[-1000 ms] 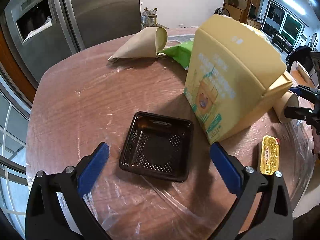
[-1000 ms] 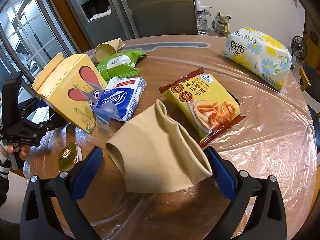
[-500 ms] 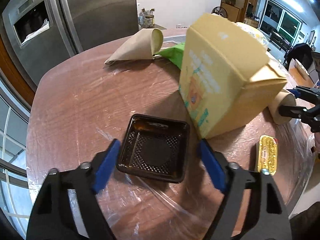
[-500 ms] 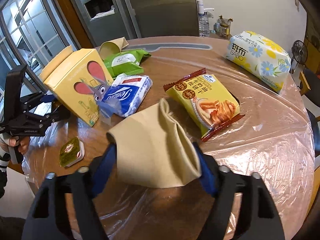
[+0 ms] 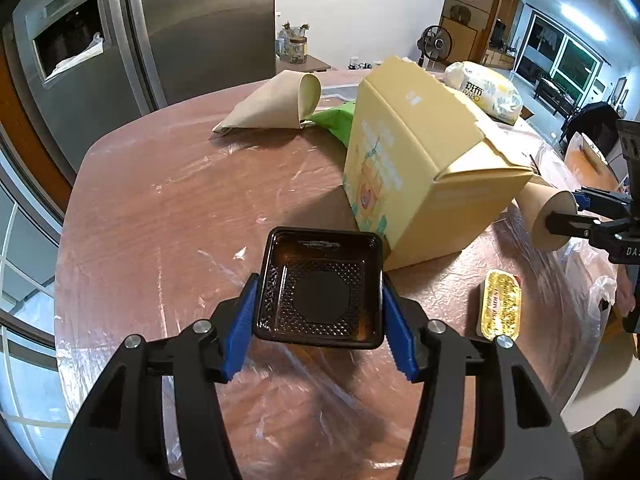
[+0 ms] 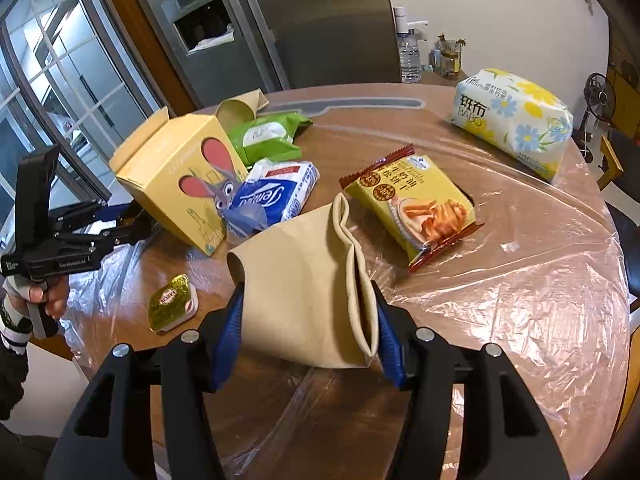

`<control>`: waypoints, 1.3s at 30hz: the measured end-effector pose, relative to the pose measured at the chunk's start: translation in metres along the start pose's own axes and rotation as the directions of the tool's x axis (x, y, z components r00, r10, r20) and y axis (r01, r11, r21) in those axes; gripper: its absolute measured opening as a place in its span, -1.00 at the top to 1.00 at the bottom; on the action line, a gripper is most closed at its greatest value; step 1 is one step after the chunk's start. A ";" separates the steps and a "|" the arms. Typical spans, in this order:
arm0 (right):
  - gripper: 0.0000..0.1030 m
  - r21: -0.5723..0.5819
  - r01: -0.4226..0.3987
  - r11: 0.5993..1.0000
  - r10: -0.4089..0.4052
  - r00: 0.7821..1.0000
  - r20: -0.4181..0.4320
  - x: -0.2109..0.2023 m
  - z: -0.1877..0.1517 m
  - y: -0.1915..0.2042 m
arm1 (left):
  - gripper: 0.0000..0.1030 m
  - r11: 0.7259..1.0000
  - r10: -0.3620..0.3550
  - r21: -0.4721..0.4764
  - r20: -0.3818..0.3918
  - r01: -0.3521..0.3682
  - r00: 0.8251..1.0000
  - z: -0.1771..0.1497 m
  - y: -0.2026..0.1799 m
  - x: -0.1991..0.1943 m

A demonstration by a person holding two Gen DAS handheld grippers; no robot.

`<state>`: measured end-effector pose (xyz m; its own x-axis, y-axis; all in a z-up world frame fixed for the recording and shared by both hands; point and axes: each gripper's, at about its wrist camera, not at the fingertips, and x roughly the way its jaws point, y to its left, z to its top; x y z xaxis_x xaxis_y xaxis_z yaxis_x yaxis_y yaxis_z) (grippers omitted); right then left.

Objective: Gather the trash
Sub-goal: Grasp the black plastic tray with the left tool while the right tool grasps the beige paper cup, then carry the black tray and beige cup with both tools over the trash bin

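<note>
In the left wrist view, the left gripper (image 5: 318,324) is clenched on a black plastic tray (image 5: 320,288), its blue pads pressed against the tray's two side rims; the tray sits near the table's near edge, on the plastic film that covers the round wooden table (image 5: 168,216). Just beyond the tray's far right corner stands a yellow carton (image 5: 420,168), tilted, and whether the two touch cannot be told. A gold foil packet (image 5: 500,304) lies to the right of the tray, close to the table's right edge. Toward the far edge lie a crushed paper cup (image 5: 276,106) and, beside it, a green wipes pack (image 5: 336,120) partly hidden by the carton. At the right edge of the view the right gripper (image 5: 576,216) grips the rim of a tan paper cup (image 5: 548,216). In the right wrist view, the right gripper (image 6: 306,320) is clamped on that flattened tan paper cup (image 6: 304,288), a blue pad on either side, near the table's (image 6: 500,280) near edge. Behind it, toward the middle, lie a yellow biscuit packet (image 6: 412,196) and a blue-and-white tissue pack (image 6: 272,196), the latter touching the rabbit-printed yellow carton (image 6: 180,176). The green wipes pack (image 6: 268,136) and the other crushed cup (image 6: 240,108) sit beyond. A flowered tissue pack (image 6: 512,120) rests at the far right edge. The gold foil packet (image 6: 172,304) lies near the left edge, beside the left gripper (image 6: 132,228), whose jaws are hidden there.
</note>
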<state>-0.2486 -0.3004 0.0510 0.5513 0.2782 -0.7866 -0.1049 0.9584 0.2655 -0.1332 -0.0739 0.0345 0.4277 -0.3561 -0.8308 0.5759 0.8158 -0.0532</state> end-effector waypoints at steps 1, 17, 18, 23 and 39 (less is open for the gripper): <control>-0.09 0.000 0.001 1.000 -0.001 1.000 0.002 -0.001 0.000 0.001 | -0.12 1.000 0.001 -0.002 0.002 -0.001 1.000 -0.001 -0.001 -0.002; -0.09 0.012 0.031 0.999 -0.031 0.999 0.012 -0.021 -0.020 0.012 | -0.12 0.999 0.039 -0.015 0.021 -0.038 0.999 -0.025 -0.030 -0.020; -0.09 0.012 0.032 0.999 -0.032 0.999 0.011 -0.022 -0.022 0.013 | -0.12 0.999 0.044 -0.015 0.022 -0.044 0.999 -0.027 -0.033 -0.021; -0.09 0.012 0.024 1.000 -0.024 1.000 0.020 -0.029 -0.026 0.019 | -0.12 0.997 0.074 -0.018 0.029 -0.073 0.997 -0.033 -0.042 -0.030; -0.09 -0.013 -0.010 1.000 0.011 0.999 0.043 -0.064 -0.057 0.050 | -0.12 0.992 0.123 0.027 0.065 -0.125 0.990 -0.063 -0.086 -0.065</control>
<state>-0.3364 -0.2663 0.0835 0.5851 0.2854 -0.7591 -0.1214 0.9563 0.2660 -0.2543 -0.0925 0.0582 0.5395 -0.2817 -0.7935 0.5366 0.8413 0.0661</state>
